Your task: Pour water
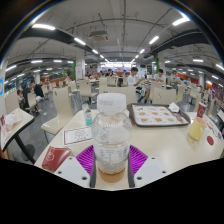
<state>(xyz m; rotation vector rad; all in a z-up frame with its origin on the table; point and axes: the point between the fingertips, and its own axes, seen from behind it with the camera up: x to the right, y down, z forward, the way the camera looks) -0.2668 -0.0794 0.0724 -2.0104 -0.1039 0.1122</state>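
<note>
A clear plastic bottle (111,135) with a white cap and a little amber liquid at the bottom stands upright between my fingers. My gripper (112,160) is shut on the bottle; both purple pads (86,157) press its sides. The bottle is held above a pale table (170,145). A small yellow cup (196,129) stands on the table to the right, beyond the fingers.
A tray (158,116) with a printed sheet lies on the table behind the bottle to the right. A red booklet (55,157) and a paper card (76,134) lie to the left. Chairs, tables and people fill the canteen hall beyond.
</note>
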